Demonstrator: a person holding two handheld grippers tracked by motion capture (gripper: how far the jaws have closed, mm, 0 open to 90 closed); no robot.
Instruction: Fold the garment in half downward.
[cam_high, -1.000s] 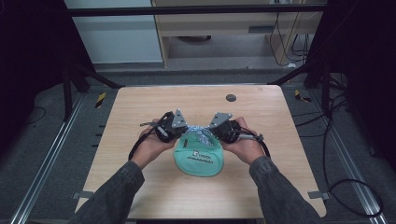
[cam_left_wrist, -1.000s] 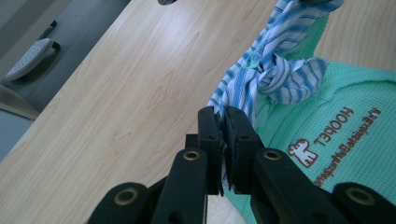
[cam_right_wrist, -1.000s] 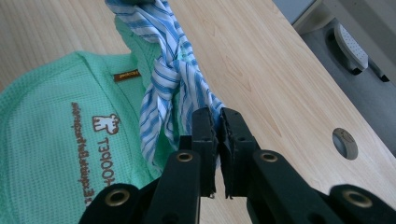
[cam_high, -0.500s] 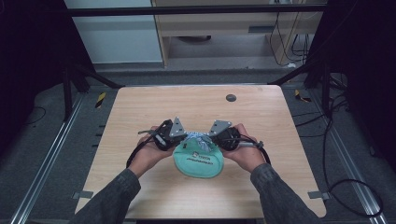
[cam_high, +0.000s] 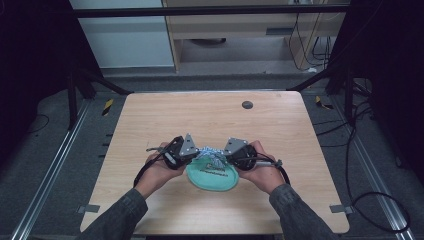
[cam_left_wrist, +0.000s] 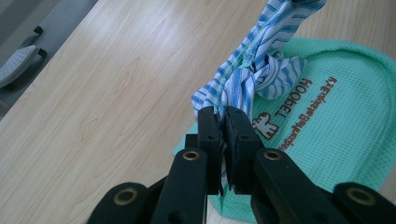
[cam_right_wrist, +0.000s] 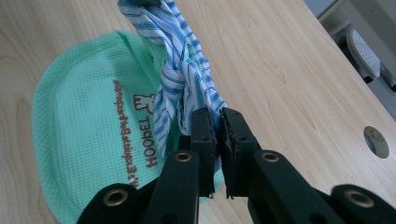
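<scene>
A mint-green waffle-weave bib (cam_high: 212, 176) with brown lettering lies flat on the wooden table (cam_high: 210, 120), near its front edge. Its blue-and-white striped ties (cam_high: 210, 153) are lifted and twisted together above it. My left gripper (cam_high: 194, 155) is shut on one striped tie end (cam_left_wrist: 224, 95), and in the left gripper view the bib (cam_left_wrist: 327, 135) spreads out to the right. My right gripper (cam_high: 223, 155) is shut on the other striped tie end (cam_right_wrist: 187, 88), with the bib (cam_right_wrist: 93, 126) at its left. The two grippers face each other, close together over the bib's top edge.
A dark round grommet hole (cam_high: 247, 105) sits in the table's far right part, also visible in the right gripper view as a hole (cam_right_wrist: 376, 141). Black frame posts and cables surround the table. A wooden cabinet stands behind it.
Both hands and the bib have shifted slightly toward the table's front edge, and the grippers stay close together with the striped ties held between them.
</scene>
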